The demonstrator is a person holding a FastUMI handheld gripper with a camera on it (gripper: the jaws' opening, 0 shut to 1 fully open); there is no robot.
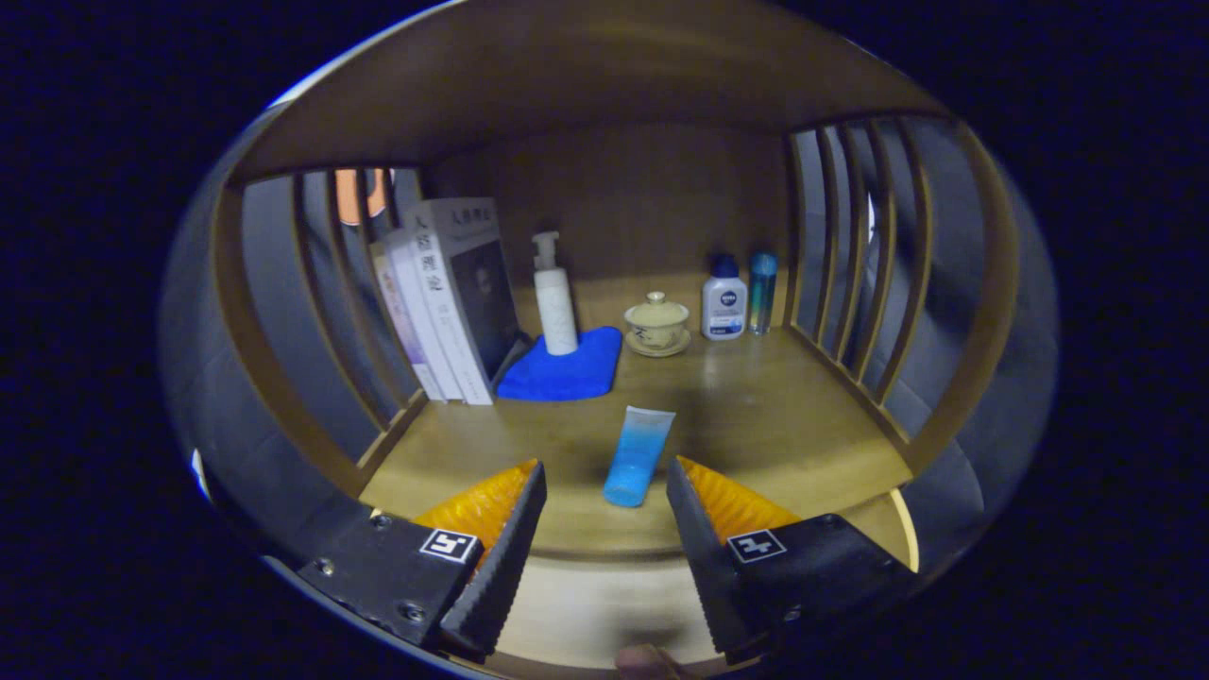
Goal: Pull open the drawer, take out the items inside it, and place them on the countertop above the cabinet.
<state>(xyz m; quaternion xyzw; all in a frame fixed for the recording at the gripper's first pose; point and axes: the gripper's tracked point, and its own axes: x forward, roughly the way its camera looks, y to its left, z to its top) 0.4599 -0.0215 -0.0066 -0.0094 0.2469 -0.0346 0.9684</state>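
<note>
Gripper (604, 491) stands wide open, holding nothing; blue tube (638, 455) lies flat on the countertop (774, 416) just ahead between the fingers (apparently set down).

The gripper (604, 491) was held with its fingers spread apart, nothing pressed between them. Just ahead, the blue tube (638, 455) lay on the countertop (774, 416), bare wood left to its right. Farther in, passage was blocked by books (453, 302) left, blue cloth (562, 373) with pump bottle (554, 297), lidded cup (656, 324), and two bottles (741, 295) right.
</note>
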